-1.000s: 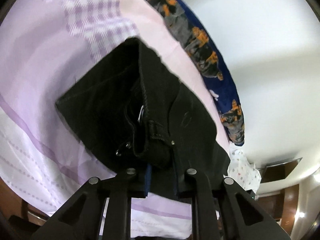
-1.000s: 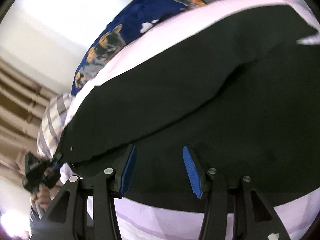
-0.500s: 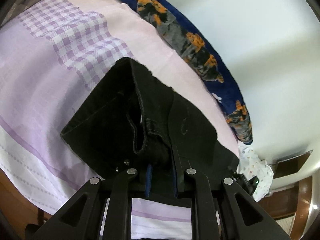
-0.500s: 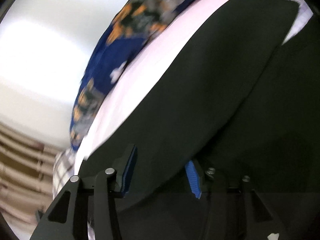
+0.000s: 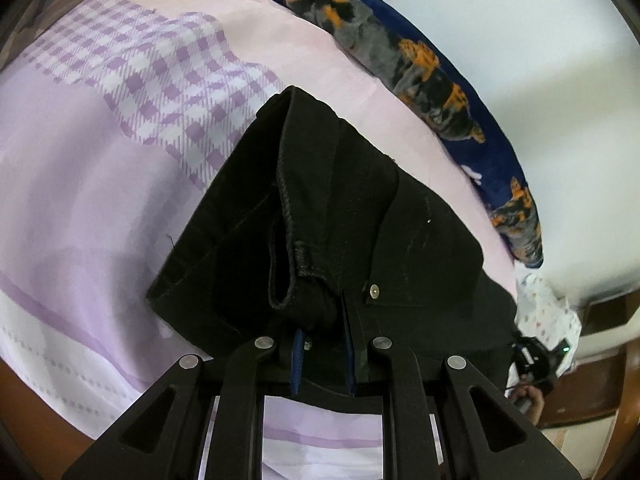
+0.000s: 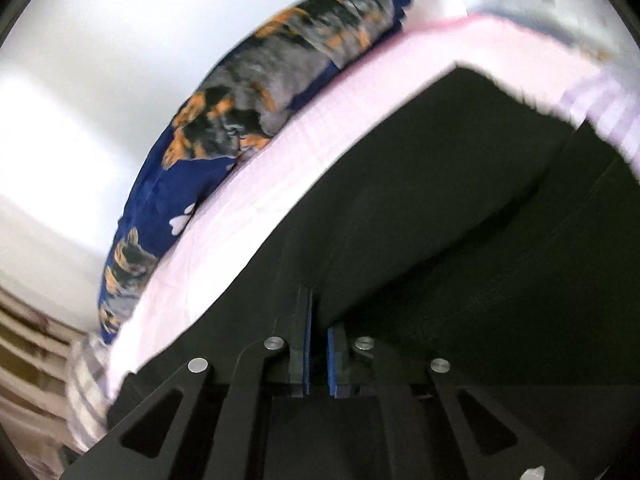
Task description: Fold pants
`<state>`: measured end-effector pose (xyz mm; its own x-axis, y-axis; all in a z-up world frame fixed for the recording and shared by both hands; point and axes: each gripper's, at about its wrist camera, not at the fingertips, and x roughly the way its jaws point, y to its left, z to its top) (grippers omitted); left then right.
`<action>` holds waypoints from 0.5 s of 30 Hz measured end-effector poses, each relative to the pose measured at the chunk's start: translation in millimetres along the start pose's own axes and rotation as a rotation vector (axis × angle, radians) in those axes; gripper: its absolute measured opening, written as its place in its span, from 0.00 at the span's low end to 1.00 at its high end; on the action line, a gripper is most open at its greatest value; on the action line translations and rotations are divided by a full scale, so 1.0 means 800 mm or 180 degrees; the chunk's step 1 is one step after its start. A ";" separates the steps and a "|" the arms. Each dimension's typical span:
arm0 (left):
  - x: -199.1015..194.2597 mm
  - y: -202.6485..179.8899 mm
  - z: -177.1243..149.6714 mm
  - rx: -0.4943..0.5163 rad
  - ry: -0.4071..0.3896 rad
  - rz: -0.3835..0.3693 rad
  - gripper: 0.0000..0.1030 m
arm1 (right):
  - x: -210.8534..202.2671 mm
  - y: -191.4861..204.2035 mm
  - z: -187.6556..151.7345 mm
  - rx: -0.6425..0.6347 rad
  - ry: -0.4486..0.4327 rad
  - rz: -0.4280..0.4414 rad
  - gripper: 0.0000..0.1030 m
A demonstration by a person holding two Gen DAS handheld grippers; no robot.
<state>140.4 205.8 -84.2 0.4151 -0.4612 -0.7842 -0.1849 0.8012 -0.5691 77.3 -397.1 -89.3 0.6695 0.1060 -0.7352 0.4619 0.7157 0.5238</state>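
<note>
Spread across the left and centre of the left wrist view, a lilac bedsheet (image 5: 80, 208) with a purple checked panel (image 5: 168, 80) at upper centre, bordered on the upper right by a navy blanket (image 5: 420, 68) with orange-and-grey animal prints, against a white wall (image 5: 540, 100).

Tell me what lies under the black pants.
The black pants lie on a pale pink and purple checked bedsheet, which shows all around them. Whatever is directly beneath the fabric is covered and cannot be seen.
</note>
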 end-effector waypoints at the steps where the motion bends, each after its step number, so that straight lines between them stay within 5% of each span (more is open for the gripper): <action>1: 0.000 0.000 0.004 0.0061 0.0021 -0.0009 0.16 | -0.008 0.005 -0.003 -0.0057 -0.0024 -0.0025 0.05; 15: 0.000 0.022 0.011 0.0803 0.0398 -0.0021 0.16 | -0.107 0.004 -0.082 -0.0286 -0.0084 -0.0479 0.04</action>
<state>145.1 223.1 -92.4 0.2994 -0.4977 -0.8140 0.0516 0.8604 -0.5070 -16.6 -358.4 -52.9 0.6125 -0.0243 -0.7901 0.5049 0.7811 0.3674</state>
